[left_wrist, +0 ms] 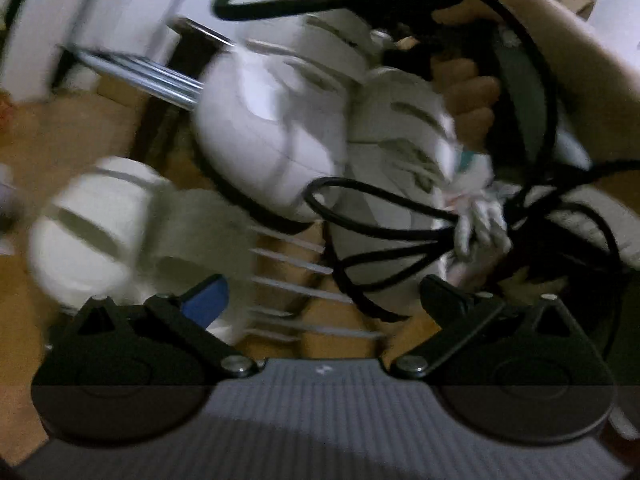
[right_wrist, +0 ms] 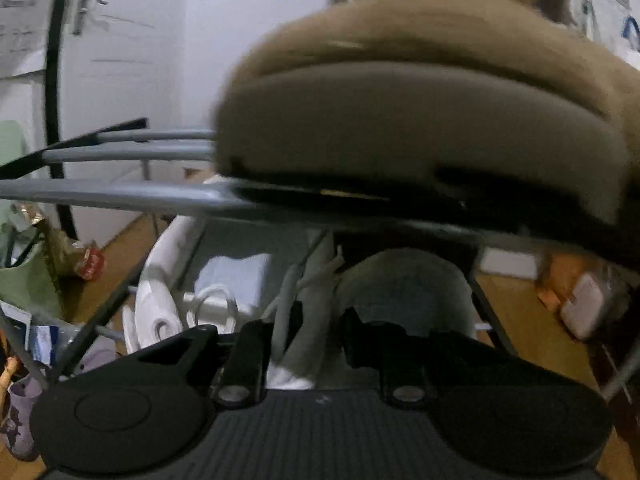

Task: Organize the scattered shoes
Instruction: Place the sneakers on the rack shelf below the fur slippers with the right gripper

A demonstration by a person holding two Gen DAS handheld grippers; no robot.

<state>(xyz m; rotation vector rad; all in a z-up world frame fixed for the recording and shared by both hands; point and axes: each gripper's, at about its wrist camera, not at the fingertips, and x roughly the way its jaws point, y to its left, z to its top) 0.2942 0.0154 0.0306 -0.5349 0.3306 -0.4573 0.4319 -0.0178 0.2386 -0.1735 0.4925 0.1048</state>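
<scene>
Plainly the step in hand is carrying shoes to the metal shoe rack with grey tube shelves (right_wrist: 120,192), judged from how things hang now. From the right wrist view, the right gripper (right_wrist: 312,344) has its black fingers drawn close together on a pale grey-white piece that runs up between them, which looks like the tongue or lace of a shoe; blur keeps me from saying which. A tan, suede-like shoe with a thick beige sole (right_wrist: 420,120) fills the upper part of that view, its sole seeming to rest on or just above the rack's top tubes; I cannot tell whether it hangs from this gripper. From the left wrist view, the left gripper (left_wrist: 320,300) has its fingers well apart with nothing between them. Ahead of it, two white sneakers with grey stripes (left_wrist: 280,128) hang close together beside a person's bare hand (left_wrist: 472,112) on the other tool's handle, black cables (left_wrist: 380,220) looping across them. A third white shoe (left_wrist: 100,232) lies lower left, next to rack tubes over the orange-brown wooden floor (left_wrist: 60,140). The next move calls for steadying the carried shoe over a free stretch of shelf, setting its sole flat across the tubes, then parting the fingers without snagging laces or cables.
</scene>
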